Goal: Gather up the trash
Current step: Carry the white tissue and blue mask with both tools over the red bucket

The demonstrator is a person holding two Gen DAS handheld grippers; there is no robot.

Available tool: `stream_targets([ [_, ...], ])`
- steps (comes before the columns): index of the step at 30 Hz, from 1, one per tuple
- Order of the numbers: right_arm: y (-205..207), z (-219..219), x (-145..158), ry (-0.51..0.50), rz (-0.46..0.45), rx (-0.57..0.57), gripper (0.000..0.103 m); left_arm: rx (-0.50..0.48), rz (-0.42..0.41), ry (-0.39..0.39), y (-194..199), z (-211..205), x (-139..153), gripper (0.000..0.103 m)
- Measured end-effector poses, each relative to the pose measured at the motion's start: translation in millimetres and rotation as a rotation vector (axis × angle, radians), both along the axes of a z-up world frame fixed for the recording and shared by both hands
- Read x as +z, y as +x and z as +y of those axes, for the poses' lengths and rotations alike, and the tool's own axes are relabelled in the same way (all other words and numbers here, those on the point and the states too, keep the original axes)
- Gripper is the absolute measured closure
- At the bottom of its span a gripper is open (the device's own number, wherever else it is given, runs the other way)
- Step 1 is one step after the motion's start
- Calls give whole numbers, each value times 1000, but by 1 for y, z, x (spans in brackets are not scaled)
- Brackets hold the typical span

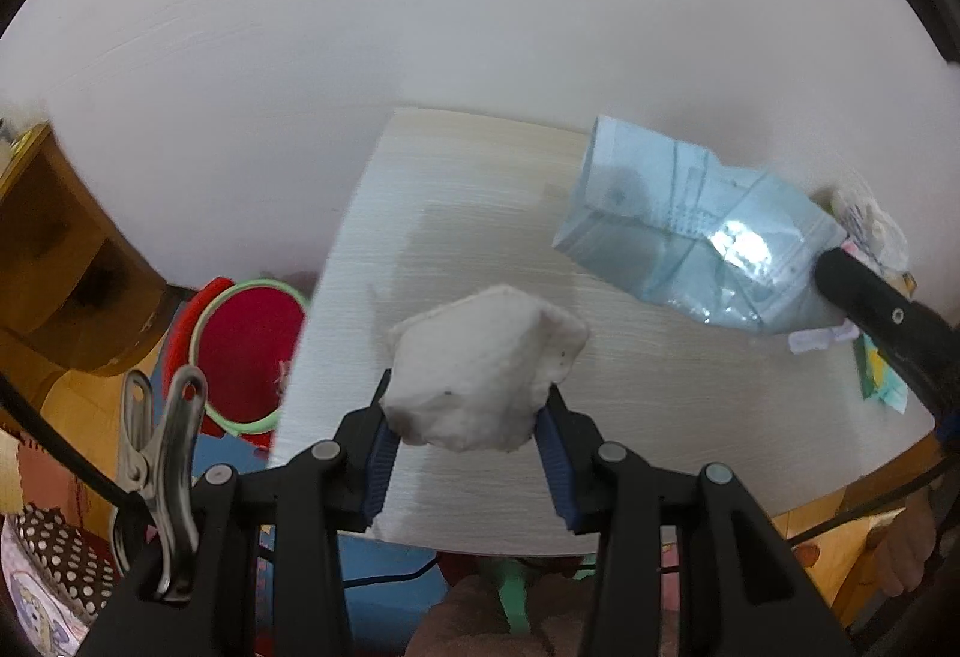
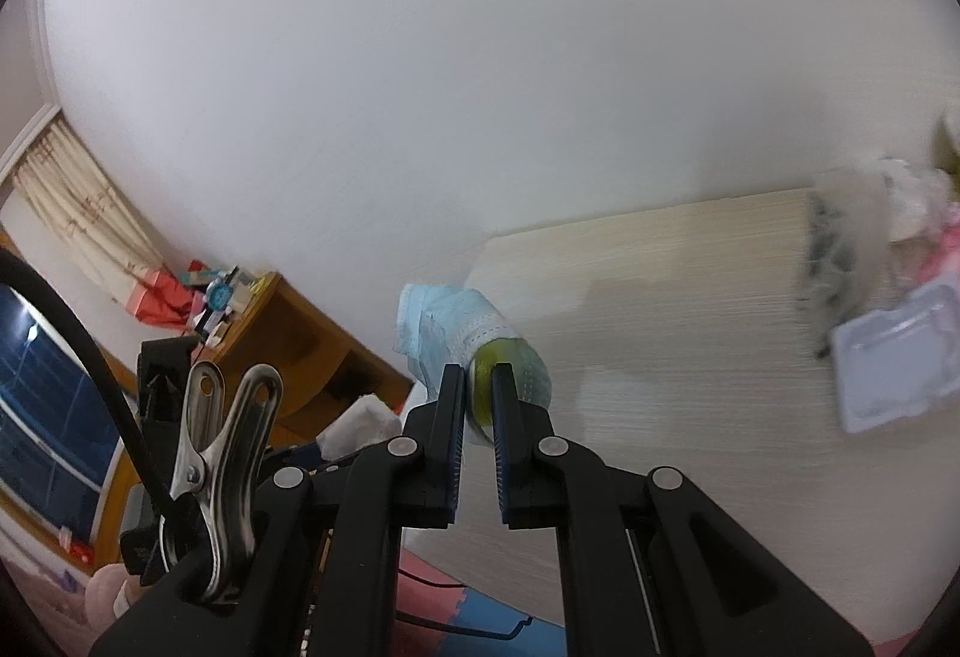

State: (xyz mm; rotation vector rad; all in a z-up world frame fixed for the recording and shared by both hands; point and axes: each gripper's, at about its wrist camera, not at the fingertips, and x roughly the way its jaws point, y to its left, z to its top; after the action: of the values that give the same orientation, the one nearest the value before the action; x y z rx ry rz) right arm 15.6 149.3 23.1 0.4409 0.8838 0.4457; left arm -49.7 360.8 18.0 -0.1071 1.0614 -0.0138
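At frame centre of each wrist view: both claws loaded with soft trash above the worktop.

The left claw (image 1: 471,411) is clamped on a white wad (image 1: 486,369); the right claw (image 2: 478,399) is pressed together on a pale-blue face mask (image 2: 456,333). Both items look light, limp and compressible; grip the bulk, not a trailing edge. More litter (image 2: 888,357) lies at the right edge of the pale woodgrain worktop (image 2: 660,297), which appears smooth and backs onto a plain white wall (image 2: 420,57). A red bin (image 1: 252,351) sits lower left, below the worktop.
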Motion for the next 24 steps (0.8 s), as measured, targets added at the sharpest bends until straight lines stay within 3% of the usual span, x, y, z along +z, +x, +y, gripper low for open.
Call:
stream_targets([
  [12,33,67,-7,-2,10,171,93,193,0,3,-7,69,2,59],
  [24,70,124,-18,-1,38,372,93,409,18,18,-17,111,5,59],
])
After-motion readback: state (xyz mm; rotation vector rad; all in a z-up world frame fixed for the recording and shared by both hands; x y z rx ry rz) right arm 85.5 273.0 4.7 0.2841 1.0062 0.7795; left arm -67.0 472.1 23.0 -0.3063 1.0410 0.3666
